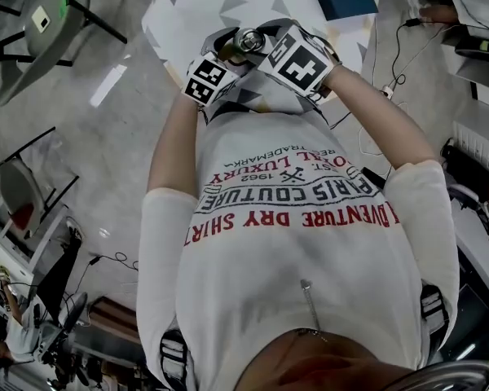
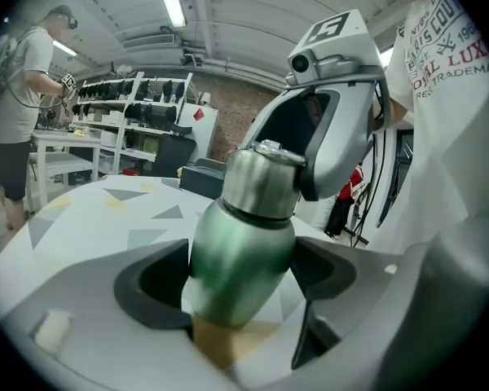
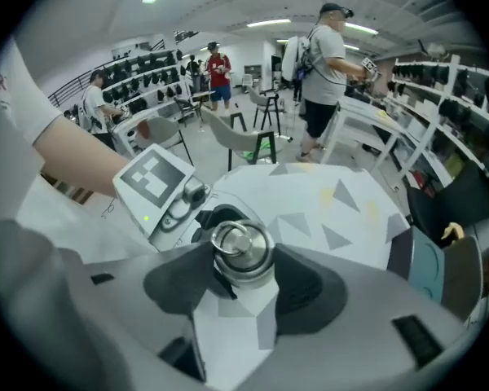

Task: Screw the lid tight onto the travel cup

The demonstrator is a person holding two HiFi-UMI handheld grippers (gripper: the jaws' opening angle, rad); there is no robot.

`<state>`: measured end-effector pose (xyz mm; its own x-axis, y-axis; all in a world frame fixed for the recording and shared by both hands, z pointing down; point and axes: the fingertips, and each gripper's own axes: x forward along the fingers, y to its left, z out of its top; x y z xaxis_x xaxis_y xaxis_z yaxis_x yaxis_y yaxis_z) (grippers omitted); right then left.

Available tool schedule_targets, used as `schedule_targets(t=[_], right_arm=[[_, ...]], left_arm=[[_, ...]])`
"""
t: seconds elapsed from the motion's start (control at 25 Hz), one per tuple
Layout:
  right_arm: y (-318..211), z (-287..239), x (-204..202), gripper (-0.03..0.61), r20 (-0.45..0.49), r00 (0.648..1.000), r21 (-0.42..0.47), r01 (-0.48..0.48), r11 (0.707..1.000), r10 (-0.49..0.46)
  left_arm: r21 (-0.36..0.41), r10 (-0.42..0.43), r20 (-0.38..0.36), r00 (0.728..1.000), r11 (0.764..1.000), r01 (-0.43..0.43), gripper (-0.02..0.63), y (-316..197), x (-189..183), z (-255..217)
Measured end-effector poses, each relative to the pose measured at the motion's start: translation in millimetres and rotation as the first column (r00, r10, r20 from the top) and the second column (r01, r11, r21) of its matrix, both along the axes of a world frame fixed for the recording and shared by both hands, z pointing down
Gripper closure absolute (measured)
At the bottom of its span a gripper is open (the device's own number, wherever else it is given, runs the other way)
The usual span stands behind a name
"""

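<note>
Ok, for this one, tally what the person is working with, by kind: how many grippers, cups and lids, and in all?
Grippers: 2, the left gripper and the right gripper.
Cups: 1, the green travel cup, gripped by the left gripper.
Lids: 1, the steel lid, gripped by the right gripper.
Total: 4

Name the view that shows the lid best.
Right gripper view: the lid sits centred, seen from above, its top and ring plain. Left gripper view shows only its steel side; head view, a small glimpse.
</note>
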<state>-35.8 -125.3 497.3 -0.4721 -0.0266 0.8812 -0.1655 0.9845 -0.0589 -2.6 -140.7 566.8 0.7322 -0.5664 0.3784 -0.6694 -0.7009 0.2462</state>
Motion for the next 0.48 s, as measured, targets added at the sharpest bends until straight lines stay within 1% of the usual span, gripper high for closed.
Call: schedule_targets(t=[0.12, 0.2, 0.24, 0.28, 0.32, 0.36, 0.44, 0.48], right_arm=[[0.0, 0.9, 0.0, 0.337, 0.026, 0.999, 0.019, -0.038, 0.999, 0.038], [0.0, 1.3, 0.8, 0.337, 0.037, 0.999, 0.016, -0.020, 1.000, 0.019], [-0.1, 1.7, 1.0, 0.336, 0.036, 0.999, 0.014, 0.006, 1.000, -0.006], [-0.3, 2.0, 1.5, 0.327, 0.029, 0.999, 0.017, 0.042, 0.999, -0.042], [-0.3, 1.6, 2.4, 0.303, 0.017, 0.996, 0.024, 0.087, 0.996, -0.088], [0.7, 0.4, 3.7, 0.299, 0.002, 0.990, 0.029, 0.141, 0.990, -0.142], [4.8, -3.6, 6.9, 0.296, -0.024, 0.966, 0.020, 0.257, 0.966, -0.257], [6.9, -5.8, 8.1, 0.296, -0.033, 0.949, 0.012, 0.315, 0.949, -0.314]], left_arm=[[-0.002, 0.000, 0.002, 1.000, 1.000, 0.000, 0.225, 0.6, -0.2, 1.7], [-0.001, 0.001, 0.003, 1.000, 1.000, -0.001, 0.225, 0.4, 0.2, 1.8], [-0.001, 0.001, 0.003, 1.000, 1.000, -0.001, 0.225, 0.2, 0.2, 1.7], [0.000, 0.000, 0.002, 1.000, 1.000, 0.000, 0.225, -0.1, 0.1, 1.5], [0.000, 0.000, 0.002, 1.000, 1.000, 0.000, 0.225, -0.3, -0.1, 1.1], [0.001, 0.001, 0.003, 1.000, 1.000, -0.001, 0.225, -0.2, -0.3, 0.6], [-0.001, 0.005, 0.006, 1.000, 1.000, -0.005, 0.225, 0.7, 0.2, -0.1], [-0.001, 0.008, 0.008, 1.000, 1.000, -0.008, 0.225, 1.0, 0.8, -0.4]])
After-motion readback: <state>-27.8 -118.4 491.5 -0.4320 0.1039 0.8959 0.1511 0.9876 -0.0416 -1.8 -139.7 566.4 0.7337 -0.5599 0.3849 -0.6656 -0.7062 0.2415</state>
